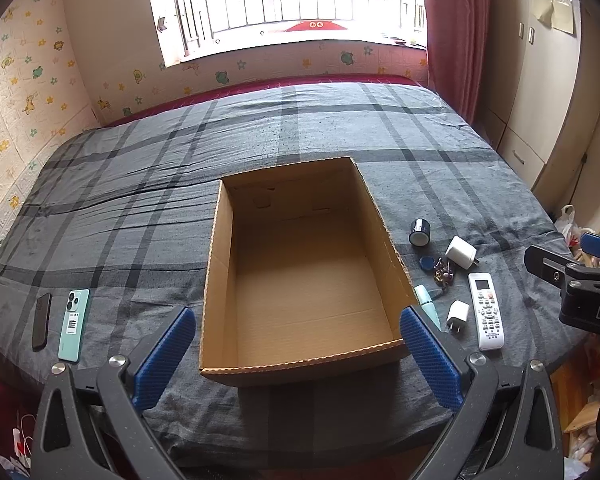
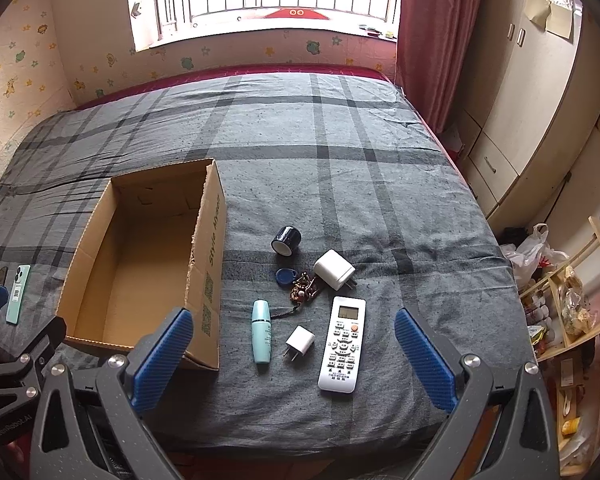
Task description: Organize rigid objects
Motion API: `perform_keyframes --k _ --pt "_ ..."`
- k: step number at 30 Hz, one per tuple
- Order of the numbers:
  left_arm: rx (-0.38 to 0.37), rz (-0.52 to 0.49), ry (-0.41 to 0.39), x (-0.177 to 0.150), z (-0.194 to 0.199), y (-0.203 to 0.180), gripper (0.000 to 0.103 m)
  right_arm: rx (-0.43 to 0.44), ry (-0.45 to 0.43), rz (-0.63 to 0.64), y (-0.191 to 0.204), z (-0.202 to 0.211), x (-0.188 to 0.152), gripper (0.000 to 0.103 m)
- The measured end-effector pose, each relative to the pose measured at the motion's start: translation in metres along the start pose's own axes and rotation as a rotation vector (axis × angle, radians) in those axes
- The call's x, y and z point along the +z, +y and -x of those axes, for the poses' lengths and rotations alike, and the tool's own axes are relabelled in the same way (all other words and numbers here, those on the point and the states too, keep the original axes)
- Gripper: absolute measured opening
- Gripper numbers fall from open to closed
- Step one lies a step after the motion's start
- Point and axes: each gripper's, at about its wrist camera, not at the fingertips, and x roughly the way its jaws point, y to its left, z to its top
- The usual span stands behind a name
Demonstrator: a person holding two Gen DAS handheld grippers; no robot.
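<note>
An open, empty cardboard box (image 1: 216,264) (image 2: 208,248) lies on the bed. Right of it lie a white remote (image 2: 343,343) (image 1: 485,311), two white chargers (image 2: 334,269) (image 2: 300,341), a teal tube (image 2: 261,330), a dark blue round jar (image 2: 285,240), a blue key fob with keys (image 2: 286,276). Left of the box lie a mint green phone (image 1: 73,325) and a black phone (image 1: 42,321). My left gripper (image 1: 298,354) is open over the box's near edge. My right gripper (image 2: 293,358) is open above the small charger and remote.
The grey plaid bed sheet (image 2: 340,152) covers the bed. A wardrobe (image 2: 532,100) and a shelf with bags (image 2: 560,300) stand at the right. A window and red curtain (image 2: 432,40) are at the back.
</note>
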Motion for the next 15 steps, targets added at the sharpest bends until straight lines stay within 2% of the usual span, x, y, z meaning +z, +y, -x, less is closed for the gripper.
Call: perform_keyframes --k 15 --pt "-0.005 0.0 0.002 0.0026 0.0039 0.0011 0.103 0.006 -0.001 0.001 0.003 0.0025 0.0027 0.103"
